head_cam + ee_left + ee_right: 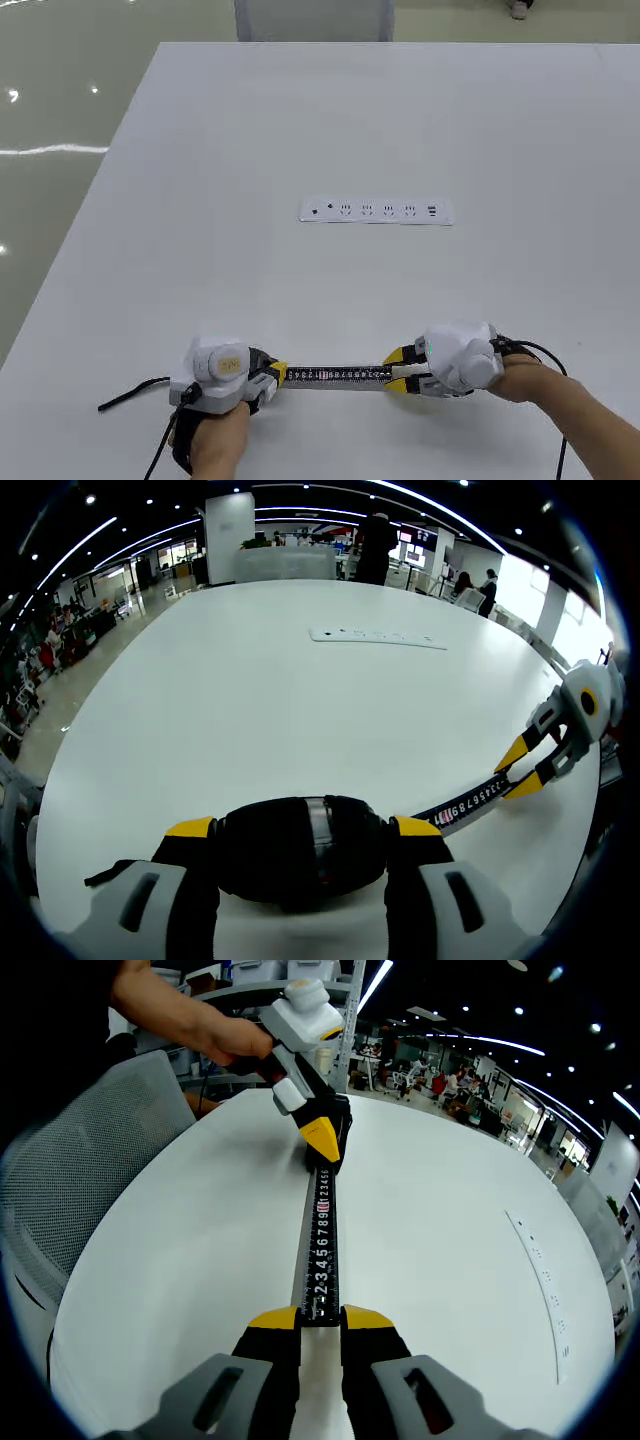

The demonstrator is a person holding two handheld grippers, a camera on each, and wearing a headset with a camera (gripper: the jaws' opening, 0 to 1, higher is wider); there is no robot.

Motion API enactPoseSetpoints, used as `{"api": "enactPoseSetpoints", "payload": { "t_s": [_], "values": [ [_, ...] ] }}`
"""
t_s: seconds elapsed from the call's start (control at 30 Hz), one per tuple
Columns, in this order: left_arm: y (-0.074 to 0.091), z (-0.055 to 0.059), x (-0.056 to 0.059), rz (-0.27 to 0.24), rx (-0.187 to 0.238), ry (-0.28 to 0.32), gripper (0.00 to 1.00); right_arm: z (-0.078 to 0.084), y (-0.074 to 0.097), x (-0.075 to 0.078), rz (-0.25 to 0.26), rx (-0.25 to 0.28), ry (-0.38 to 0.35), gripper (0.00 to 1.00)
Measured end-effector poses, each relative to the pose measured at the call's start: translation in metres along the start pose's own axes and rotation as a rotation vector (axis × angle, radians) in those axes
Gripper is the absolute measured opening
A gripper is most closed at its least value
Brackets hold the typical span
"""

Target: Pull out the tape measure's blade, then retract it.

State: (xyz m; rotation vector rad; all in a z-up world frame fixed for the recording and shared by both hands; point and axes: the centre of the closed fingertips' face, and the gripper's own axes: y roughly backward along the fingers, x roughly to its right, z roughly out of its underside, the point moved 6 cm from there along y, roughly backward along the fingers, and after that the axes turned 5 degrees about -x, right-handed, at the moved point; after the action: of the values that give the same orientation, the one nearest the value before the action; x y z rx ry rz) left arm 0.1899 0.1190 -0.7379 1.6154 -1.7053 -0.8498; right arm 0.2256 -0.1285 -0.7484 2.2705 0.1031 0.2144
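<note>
In the head view I see my left gripper [272, 374] and right gripper [398, 371] low on the white table [300, 130], with the blade [335, 376] stretched flat between them. A power strip [376, 211] lies well beyond. In the left gripper view, the jaws clamp the tape measure [300, 845] — its black case sits on the table. In the right gripper view, my jaws stand narrow, pinching the blade's end.

white table [300, 120], white power strip [376, 211], grey chair [315, 20]
</note>
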Motion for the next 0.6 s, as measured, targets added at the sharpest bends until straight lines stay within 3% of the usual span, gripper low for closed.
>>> {"api": "enactPoseSetpoints", "payload": {
  "t_s": [0.17, 0.6],
  "values": [
    [0.0058, -0.0019, 0.0021, 0.003, -0.001, 0.0, 0.63, -0.0019, -0.0013, 0.0, -0.003, 0.002, 0.001, 0.14],
    [-0.0003, -0.001, 0.0005, 0.013, -0.005, 0.002, 0.63, -0.0079, -0.0055, 0.0019, -0.008, 0.007, 0.007, 0.14]
  ]
}}
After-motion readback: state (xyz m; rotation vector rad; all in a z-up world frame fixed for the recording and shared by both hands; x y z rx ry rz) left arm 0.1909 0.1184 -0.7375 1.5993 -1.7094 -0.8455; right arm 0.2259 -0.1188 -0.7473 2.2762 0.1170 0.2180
